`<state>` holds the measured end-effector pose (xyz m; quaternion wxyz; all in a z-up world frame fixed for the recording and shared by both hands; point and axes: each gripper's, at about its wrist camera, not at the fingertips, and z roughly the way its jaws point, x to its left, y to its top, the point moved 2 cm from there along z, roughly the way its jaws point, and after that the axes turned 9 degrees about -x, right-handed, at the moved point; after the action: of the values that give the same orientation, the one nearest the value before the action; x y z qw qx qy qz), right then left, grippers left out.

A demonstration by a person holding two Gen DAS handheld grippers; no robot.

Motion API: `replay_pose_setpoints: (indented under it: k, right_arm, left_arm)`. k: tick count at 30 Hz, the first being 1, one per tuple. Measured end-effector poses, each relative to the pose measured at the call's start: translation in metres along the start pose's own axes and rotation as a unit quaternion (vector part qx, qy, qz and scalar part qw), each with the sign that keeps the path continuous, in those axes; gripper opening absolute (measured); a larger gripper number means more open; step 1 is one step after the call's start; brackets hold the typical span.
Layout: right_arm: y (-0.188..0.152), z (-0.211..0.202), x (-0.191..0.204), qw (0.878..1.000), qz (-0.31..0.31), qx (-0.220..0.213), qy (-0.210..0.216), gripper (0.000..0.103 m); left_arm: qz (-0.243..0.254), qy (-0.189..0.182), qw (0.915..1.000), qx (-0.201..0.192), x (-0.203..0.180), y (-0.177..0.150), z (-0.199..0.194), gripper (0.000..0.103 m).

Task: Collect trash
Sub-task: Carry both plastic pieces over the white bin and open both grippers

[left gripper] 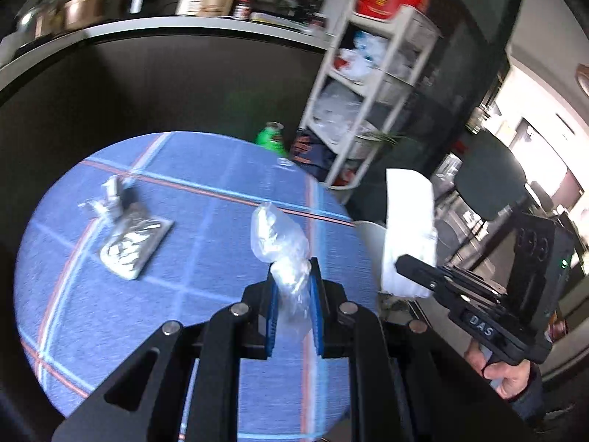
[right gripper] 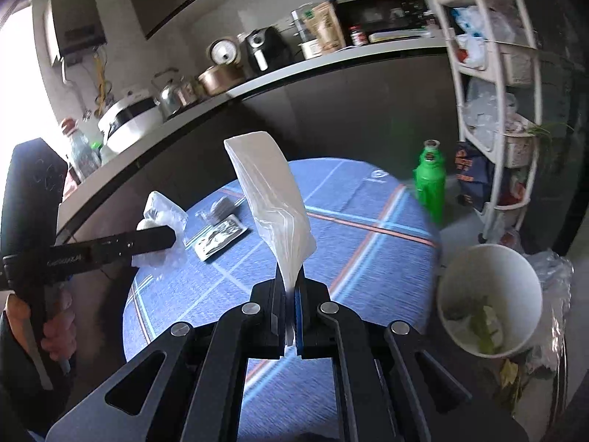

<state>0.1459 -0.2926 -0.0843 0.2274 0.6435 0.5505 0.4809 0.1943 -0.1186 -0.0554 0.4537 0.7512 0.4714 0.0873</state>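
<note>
The left tool [left gripper: 294,283] pinches a crumpled clear plastic bag [left gripper: 278,239]; the right tool [right gripper: 291,294] clamps a white wrapper [right gripper: 268,199] above the counter [right gripper: 368,258]. Both look light, limp and slippery, best gripped at bunched folds.

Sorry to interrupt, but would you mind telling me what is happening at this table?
A person is clearing trash with two tools. The left hand-held gripper is shut on a crumpled clear plastic bag, and the right hand-held gripper pinches a white tissue. Both are lifted above the blue table. A foil wrapper remains there; a white bin stands beside it.
</note>
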Motion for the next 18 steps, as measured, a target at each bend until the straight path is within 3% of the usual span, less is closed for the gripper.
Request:
replay_pose_setpoints:
  k: [18]
  right_arm:
    - [-0.020,-0.038,-0.136,0.987,0.111,-0.028,-0.109,0.003]
  left_arm:
    - [0.062,-0.113,0.9894,0.067,-0.132,0.002,0.112,0.016]
